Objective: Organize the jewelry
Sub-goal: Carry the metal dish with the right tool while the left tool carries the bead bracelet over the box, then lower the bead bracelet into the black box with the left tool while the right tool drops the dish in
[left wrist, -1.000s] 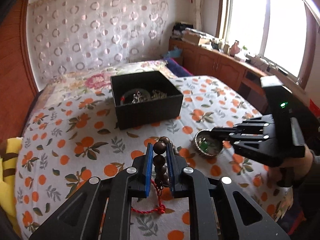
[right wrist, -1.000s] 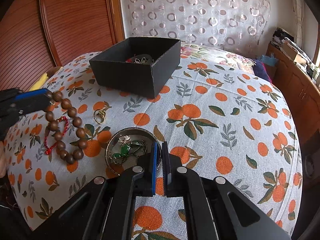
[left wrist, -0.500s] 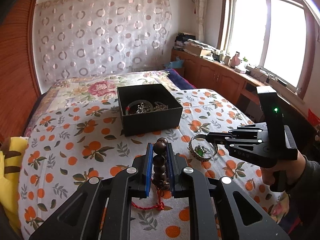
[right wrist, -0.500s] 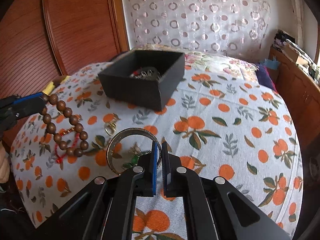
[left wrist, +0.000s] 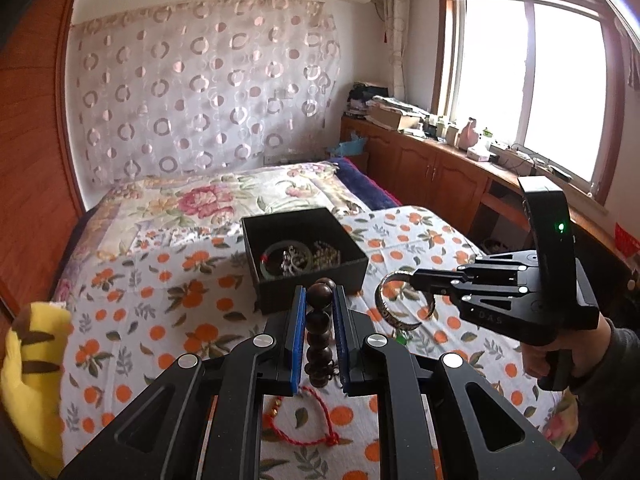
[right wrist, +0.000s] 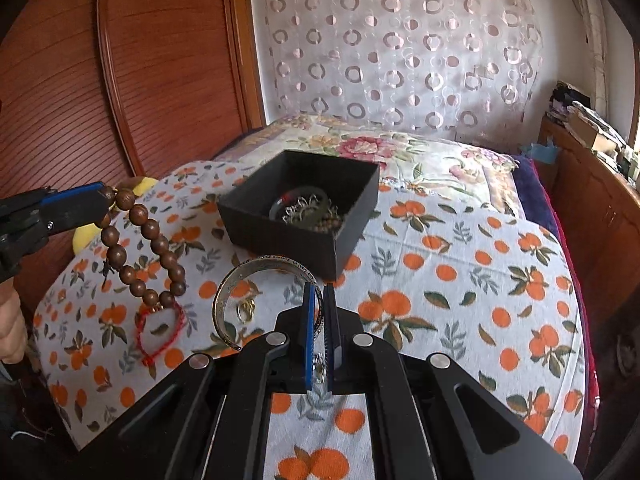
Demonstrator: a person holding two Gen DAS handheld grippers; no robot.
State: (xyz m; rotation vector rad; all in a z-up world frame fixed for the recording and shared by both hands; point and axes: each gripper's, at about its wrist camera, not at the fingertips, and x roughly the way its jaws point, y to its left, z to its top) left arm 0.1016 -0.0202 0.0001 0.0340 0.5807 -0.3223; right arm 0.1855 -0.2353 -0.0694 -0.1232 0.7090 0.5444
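Near the black box [right wrist: 304,216] on the bed [right wrist: 460,280], our left gripper [left wrist: 319,308] pinches the wooden bead bracelet [right wrist: 148,252]: limp, light, swinging. Our right gripper [right wrist: 319,308] clamps the silver bangle [right wrist: 240,284] by its rim: stiff, slippery.

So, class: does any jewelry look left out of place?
Yes: a small gold ring and a red cord bracelet lie loose on the orange-print cloth, outside the black box that holds the other pieces.
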